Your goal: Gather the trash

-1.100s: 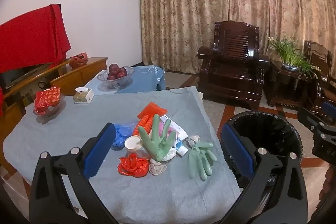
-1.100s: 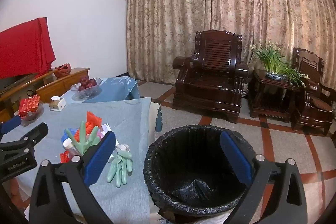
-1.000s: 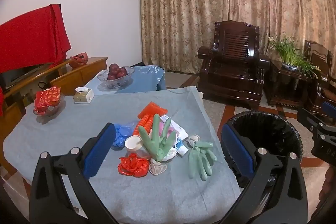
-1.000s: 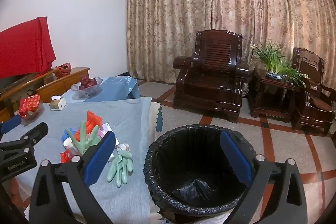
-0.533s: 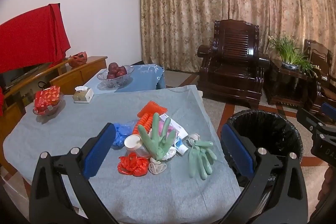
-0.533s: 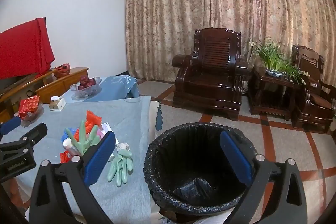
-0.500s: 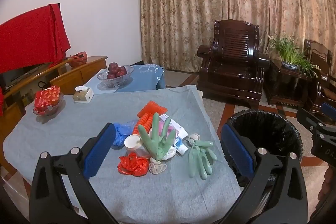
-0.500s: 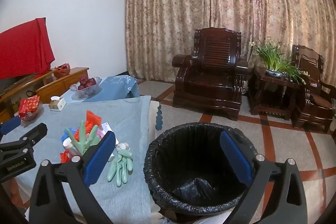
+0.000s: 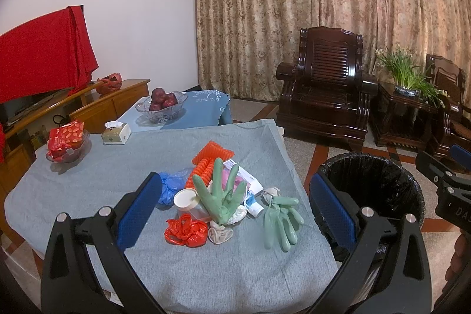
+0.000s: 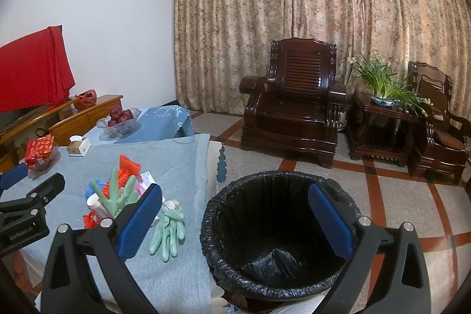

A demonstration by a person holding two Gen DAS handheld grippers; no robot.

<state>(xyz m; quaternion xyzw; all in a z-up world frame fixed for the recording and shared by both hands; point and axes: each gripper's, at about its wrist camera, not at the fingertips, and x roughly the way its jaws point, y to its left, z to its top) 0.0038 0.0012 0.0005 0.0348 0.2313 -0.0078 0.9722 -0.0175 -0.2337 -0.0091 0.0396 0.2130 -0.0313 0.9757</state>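
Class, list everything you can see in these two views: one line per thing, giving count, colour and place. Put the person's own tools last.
Rubber gloves: two, green; one flat near the table's right edge, one sticking up from the pile.
Crumpled bag: one, red, front of pile.
Paper cup: one, white, in pile.
Netting: orange, back of pile.
Bin: one, black-lined, on the floor right of the table.
Tablecloth: one, grey.
Fruit bowl: one, clear glass, on the blue-covered table behind.
Armchair: dark wood, by the curtain.
Left tool: open, above the pile.
Right tool: open, above the bin.
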